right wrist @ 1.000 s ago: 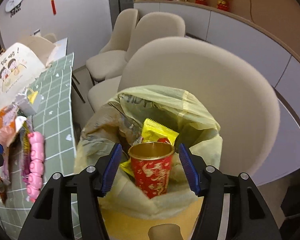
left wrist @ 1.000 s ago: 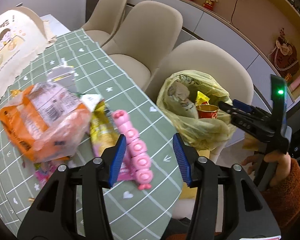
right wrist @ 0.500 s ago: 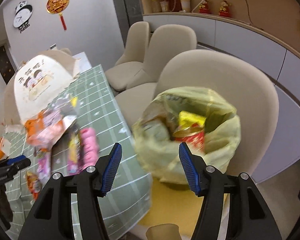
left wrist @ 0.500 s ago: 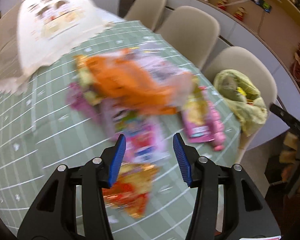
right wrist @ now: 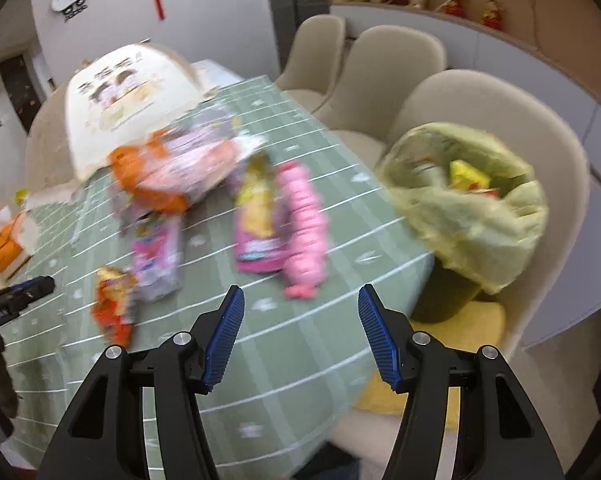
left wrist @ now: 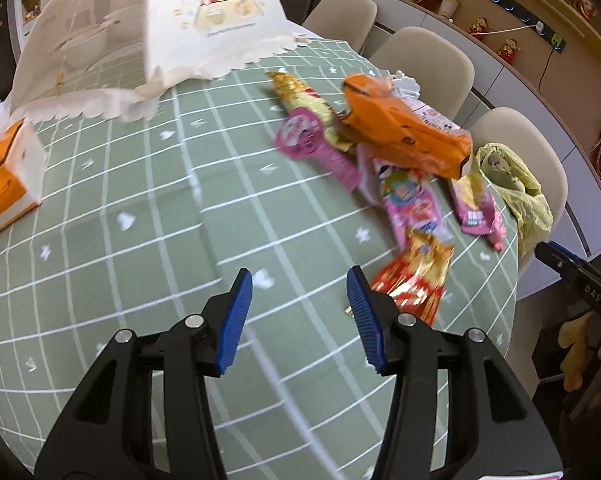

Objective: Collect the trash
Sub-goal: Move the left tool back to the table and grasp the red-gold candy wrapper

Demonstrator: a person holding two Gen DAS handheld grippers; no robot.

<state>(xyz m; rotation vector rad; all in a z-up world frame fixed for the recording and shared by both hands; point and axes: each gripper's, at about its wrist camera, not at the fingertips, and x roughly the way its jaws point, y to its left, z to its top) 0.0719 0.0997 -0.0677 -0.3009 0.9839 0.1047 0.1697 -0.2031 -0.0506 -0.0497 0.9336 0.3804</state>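
Observation:
Several snack wrappers lie on the green checked tablecloth (left wrist: 140, 208): an orange bag (left wrist: 404, 132), a pink packet (left wrist: 410, 204), a red and gold wrapper (left wrist: 416, 276) and a round pink wrapper (left wrist: 304, 136). A yellow-green trash bag (right wrist: 464, 196) sits on a beige chair (right wrist: 548, 128) beside the table, with trash inside. My left gripper (left wrist: 300, 312) is open and empty above the cloth, left of the red wrapper. My right gripper (right wrist: 300, 332) is open and empty over the table's edge, near a pink toy-shaped pack (right wrist: 304, 232).
A white mesh food cover (left wrist: 204, 12) stands at the back of the table. An orange and white tissue box (left wrist: 4, 176) is at the left. Two more beige chairs (left wrist: 424, 56) line the far side, before a curved cabinet (right wrist: 500, 40).
My left gripper swung left from the trash bag to the middle of the table. My right gripper let go of the red cup in the bag and drew back toward the table.

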